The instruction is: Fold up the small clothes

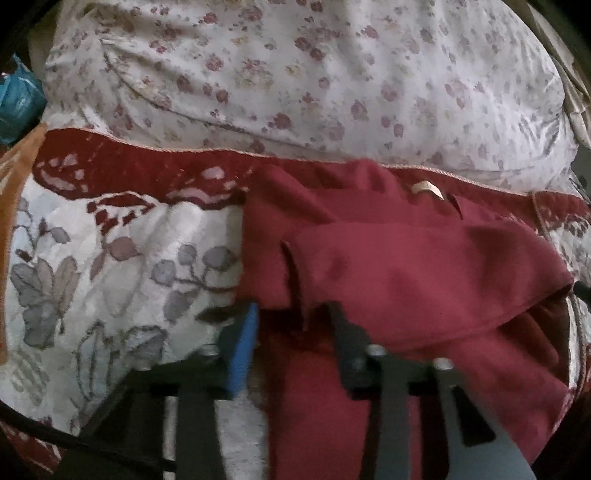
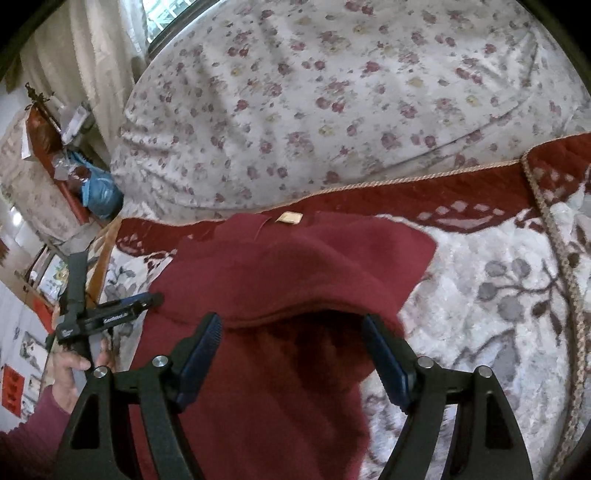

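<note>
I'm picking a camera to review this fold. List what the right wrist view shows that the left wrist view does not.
Only the right wrist view: the person's hand holding the left gripper, a window, curtains and the right gripper, open. Only the left wrist view: the left gripper from behind, at the garment's edge. Both: the maroon garment, its tag, the floral bedding.

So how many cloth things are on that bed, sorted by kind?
Dark red garment: 1
Floral sheet: 1
Red-bordered leaf-pattern blanket: 1
Total: 3
</note>
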The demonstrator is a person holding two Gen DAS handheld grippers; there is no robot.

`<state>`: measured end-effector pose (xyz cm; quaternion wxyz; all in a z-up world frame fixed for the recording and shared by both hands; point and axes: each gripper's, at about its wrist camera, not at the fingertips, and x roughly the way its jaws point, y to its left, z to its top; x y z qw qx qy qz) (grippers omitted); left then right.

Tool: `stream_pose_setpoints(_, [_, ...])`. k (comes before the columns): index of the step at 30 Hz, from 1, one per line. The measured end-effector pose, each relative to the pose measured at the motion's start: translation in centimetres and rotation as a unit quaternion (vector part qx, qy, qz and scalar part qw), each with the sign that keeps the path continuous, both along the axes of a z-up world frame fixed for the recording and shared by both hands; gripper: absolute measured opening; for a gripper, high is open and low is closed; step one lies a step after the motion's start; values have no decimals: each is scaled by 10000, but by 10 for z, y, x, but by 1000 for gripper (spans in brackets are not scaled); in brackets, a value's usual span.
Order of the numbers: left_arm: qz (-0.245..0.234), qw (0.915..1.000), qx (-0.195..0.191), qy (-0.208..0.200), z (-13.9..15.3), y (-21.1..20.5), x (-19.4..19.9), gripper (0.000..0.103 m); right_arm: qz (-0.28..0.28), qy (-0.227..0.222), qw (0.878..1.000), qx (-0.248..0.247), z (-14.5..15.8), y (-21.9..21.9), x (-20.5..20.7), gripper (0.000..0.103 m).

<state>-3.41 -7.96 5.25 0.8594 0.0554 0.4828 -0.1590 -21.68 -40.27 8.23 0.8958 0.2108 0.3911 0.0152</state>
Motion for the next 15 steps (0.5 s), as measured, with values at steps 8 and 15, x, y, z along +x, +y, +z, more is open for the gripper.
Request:
stream_pose_setpoints(8, [211,9990,-392,-49,16,21,5,15,-705,146,9972,186,-5,-33,7,83])
stream_pose_setpoints(15, [94,9963,-858,6,26,26,0,47,-636,195,9974,277,-10,-29,9,84])
